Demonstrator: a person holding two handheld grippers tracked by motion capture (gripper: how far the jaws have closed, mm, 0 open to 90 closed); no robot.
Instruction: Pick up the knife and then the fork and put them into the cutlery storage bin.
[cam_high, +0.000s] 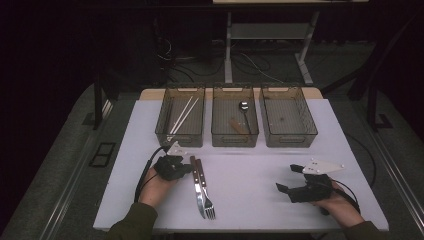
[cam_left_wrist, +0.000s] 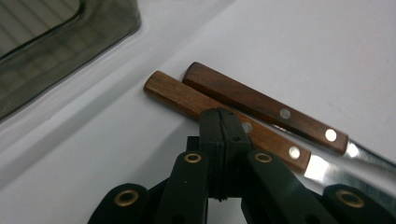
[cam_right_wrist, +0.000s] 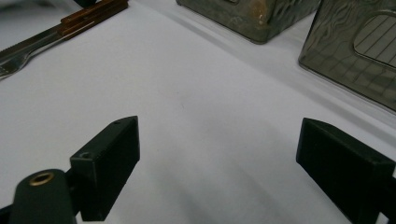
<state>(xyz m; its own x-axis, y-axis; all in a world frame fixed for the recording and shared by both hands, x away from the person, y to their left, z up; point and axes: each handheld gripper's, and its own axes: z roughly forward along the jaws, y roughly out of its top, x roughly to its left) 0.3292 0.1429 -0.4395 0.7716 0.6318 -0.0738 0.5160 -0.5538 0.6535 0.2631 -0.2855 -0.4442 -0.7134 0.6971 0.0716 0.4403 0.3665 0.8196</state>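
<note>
1. The left gripper (cam_high: 181, 166) sat near the left part of the surface (cam_high: 250, 200), toward its front edge, with its two jaws pressed flat together and nothing between them.
2. In the left gripper view, the closed tips of that gripper (cam_left_wrist: 223, 128) lay over the wooden handle of the fork (cam_left_wrist: 187, 95), touching or just above it; which of the two could not be told.
3. The fork (cam_high: 204, 195) and the knife (cam_high: 199, 172) lay side by side, touching along their handles, with the handles pointing toward the far edge and the tines toward the front edge.
4. The right gripper (cam_high: 290, 180) rested near the front right corner, well apart from the cutlery, held in a hand (cam_high: 340, 207).
5. In the right gripper view, that gripper (cam_right_wrist: 233, 158) stood wide open with bare surface between its jaws.
6. Three clear bins lined the far edge: the left bin (cam_high: 165, 132) held chopsticks (cam_high: 182, 115), the middle bin (cam_high: 216, 135) held a spoon (cam_high: 244, 107), and the right bin (cam_high: 310, 127) stood beside them.
</note>
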